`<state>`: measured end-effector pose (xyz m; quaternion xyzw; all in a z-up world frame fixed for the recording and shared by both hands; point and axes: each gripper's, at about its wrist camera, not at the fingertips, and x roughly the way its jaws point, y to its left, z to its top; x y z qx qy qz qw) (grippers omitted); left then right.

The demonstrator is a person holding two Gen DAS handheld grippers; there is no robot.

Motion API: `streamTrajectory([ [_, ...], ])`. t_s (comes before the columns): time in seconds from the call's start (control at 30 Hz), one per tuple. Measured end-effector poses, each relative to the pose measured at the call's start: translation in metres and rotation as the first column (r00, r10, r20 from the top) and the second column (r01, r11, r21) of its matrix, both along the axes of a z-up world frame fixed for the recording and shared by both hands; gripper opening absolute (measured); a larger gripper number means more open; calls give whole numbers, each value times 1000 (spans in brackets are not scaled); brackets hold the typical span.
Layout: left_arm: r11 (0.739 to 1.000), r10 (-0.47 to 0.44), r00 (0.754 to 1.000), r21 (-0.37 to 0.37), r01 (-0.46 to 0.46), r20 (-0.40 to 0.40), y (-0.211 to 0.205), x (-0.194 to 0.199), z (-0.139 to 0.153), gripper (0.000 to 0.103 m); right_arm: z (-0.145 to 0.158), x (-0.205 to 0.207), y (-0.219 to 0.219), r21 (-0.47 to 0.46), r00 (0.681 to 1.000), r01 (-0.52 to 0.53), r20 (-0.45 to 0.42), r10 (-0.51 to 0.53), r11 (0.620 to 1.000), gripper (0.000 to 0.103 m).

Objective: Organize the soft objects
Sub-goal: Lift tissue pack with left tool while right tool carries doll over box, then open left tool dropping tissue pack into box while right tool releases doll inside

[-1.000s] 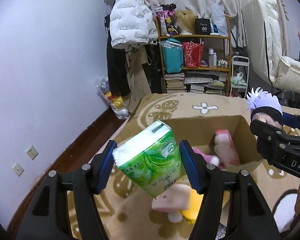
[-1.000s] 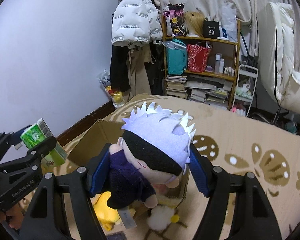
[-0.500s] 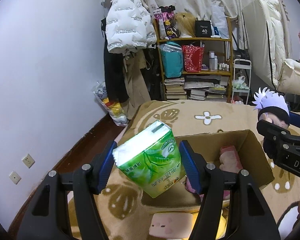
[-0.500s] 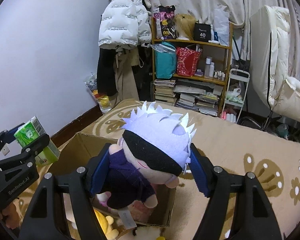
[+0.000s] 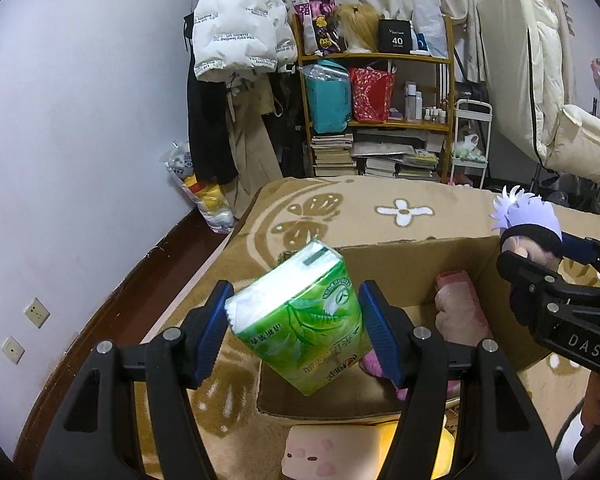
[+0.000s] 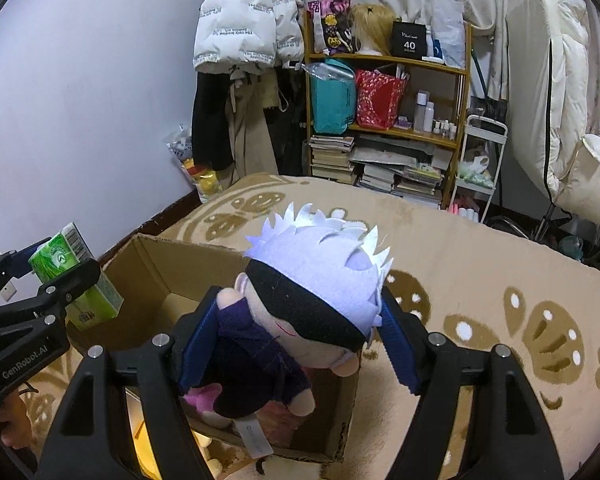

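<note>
Both tools lowered toward box (image 5: pixel 416 264); left tool (image 5: pixel 296 322) pinching tissue pack (image 5: pixel 300 320), right tool (image 6: pixel 296 336) pinching doll (image 6: pixel 300 312).

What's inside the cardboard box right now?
Inside the cardboard box a pink plush shows; the tissue pack and doll, both held in front, cover the rest.

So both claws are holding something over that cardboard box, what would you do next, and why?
Probably lower the plush doll in the right gripper a little further into the cardboard box before letting go: it hangs above the opening, clear of the left gripper and its tissue pack.
</note>
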<state>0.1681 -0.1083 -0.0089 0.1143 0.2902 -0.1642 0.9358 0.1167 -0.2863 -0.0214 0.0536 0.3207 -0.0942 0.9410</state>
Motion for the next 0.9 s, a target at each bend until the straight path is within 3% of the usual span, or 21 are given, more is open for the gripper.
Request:
streamTrajectory([
  [0.47,1000,-28,998,5,28,-64,-6,9,-19,65,-18,4,-1,36,999,-30,-32,31,999,81],
  [0.63,1000,-27,996,-18,26,-86,-5,13,-21,80,-23,3,-6,81,999,-25,-35,28,996,84],
  [0.73,999,-21,996,-39,18,-86,-2,13,-21,81,-22,1,-8,112,999,-29,-22,31,993,85],
  [0.9,1000,-6,996,-7,5,-93,1,11,-20,82,-20,-3,-8,122,999,-23,-23,26,992,87],
])
